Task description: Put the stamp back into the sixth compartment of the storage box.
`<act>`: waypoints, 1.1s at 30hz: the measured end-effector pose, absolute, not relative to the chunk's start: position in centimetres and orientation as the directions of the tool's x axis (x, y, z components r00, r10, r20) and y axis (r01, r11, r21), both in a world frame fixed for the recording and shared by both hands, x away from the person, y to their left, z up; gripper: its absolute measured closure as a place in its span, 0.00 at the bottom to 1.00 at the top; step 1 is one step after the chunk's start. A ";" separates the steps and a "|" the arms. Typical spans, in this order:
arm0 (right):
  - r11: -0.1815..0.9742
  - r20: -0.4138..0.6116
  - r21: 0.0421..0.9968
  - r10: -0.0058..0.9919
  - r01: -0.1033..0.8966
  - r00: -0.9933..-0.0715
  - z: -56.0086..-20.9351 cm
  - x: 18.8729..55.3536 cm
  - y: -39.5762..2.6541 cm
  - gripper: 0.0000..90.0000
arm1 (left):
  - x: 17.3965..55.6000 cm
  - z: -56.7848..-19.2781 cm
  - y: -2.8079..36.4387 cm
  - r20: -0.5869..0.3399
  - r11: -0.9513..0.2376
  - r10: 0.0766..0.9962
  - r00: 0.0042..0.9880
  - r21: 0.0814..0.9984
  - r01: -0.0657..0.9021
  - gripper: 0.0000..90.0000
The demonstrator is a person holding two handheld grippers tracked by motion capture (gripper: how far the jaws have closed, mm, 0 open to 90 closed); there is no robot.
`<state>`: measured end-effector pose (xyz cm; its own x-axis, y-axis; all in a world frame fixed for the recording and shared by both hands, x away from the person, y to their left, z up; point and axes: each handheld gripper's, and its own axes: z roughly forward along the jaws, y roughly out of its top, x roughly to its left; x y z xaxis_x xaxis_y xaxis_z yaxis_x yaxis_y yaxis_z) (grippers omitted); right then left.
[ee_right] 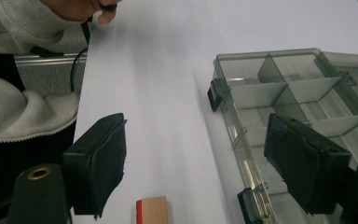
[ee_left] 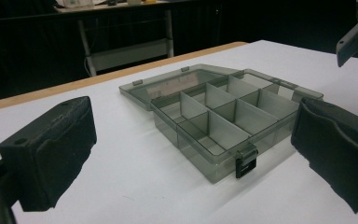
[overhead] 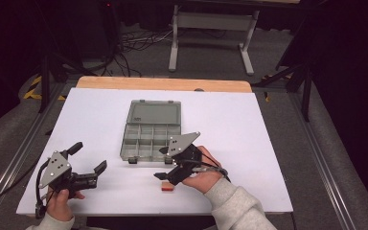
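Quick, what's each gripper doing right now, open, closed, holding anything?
Left gripper: open, holding nothing.
Right gripper: open, holding nothing; the small wooden block with a red end lies on the table between its jaws, not gripped.

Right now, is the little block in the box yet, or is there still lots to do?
Not yet. Done: the compartment box lies open, lid back, and the compartments in view look empty. In hand: the right gripper hangs open over the small wooden block, which lies on the table. Left: gripping the block and probably putting it in a compartment. The left gripper waits open.
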<state>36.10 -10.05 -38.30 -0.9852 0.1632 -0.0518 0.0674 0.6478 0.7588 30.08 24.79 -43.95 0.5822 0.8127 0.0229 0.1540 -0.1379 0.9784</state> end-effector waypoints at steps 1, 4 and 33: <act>0.660 -0.043 0.748 0.160 0.074 -0.986 -38.4 36.1 -10.0 0.25 | 30.1 -44.0 24.8 0.023 -0.138 0.813 0.582 0.978 0.154 0.01; 0.678 -0.035 0.731 0.151 0.077 -0.988 -38.6 36.2 -10.0 0.25 | 30.1 -44.0 24.8 0.024 -0.138 0.812 0.583 0.979 0.152 0.01; 0.862 0.014 0.502 0.073 0.070 -0.997 -40.7 36.0 -8.4 0.32 | 30.1 -43.9 24.8 0.024 -0.137 0.812 0.583 0.979 0.151 0.01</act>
